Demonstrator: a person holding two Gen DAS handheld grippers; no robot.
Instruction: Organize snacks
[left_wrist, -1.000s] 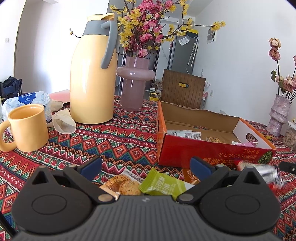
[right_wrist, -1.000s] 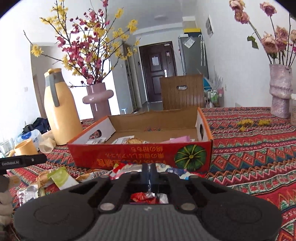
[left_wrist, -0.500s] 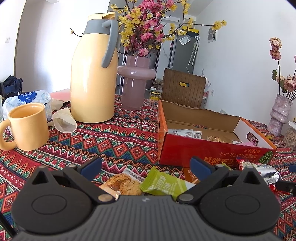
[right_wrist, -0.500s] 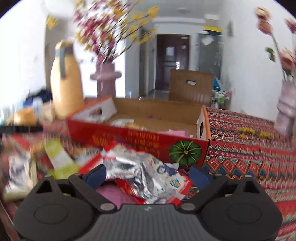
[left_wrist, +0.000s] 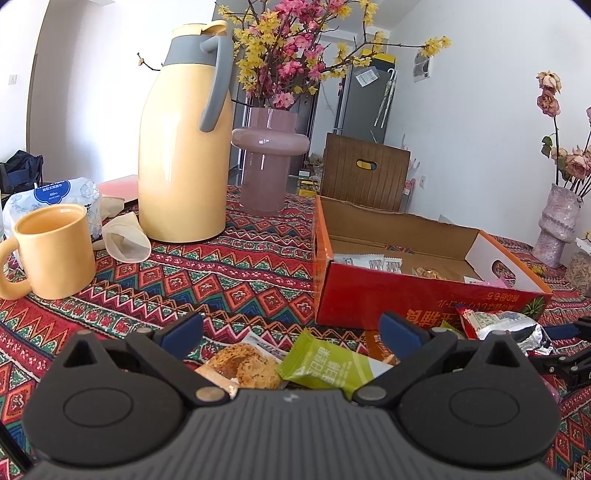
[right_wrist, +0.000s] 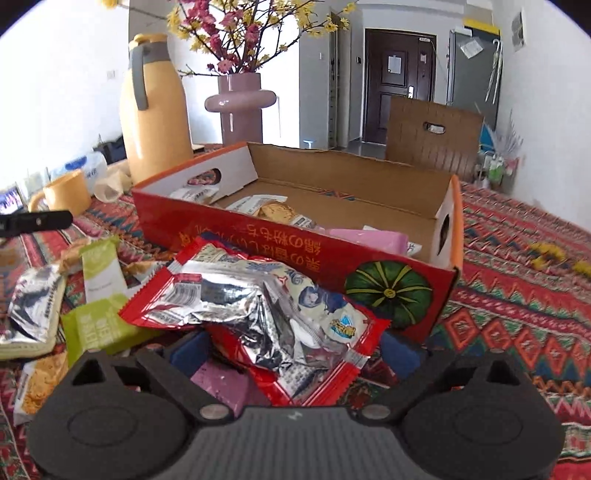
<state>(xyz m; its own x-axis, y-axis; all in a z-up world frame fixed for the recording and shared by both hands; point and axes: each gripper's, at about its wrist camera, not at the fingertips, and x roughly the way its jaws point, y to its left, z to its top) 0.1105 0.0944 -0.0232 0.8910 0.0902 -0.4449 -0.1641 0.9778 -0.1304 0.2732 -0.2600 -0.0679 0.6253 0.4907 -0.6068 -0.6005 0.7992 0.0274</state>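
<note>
Loose snacks lie on the patterned tablecloth (left_wrist: 236, 280) in front of the red cardboard box (right_wrist: 295, 254), which already holds several packets. The right gripper (right_wrist: 295, 350) has its fingers spread wide on either side of a crumpled red and silver packet (right_wrist: 258, 302), which sits on a pink packet (right_wrist: 221, 384) and touches the box front. The left gripper (left_wrist: 291, 328), fingers also spread and holding nothing, hovers over a cookie packet (left_wrist: 240, 365) and a green packet (left_wrist: 325, 365). Likely risks: closing on the slick foil could pinch only a loose fold, letting the packet slip, or catch the pink packet beneath as well; a low lift could strike the box wall.
</note>
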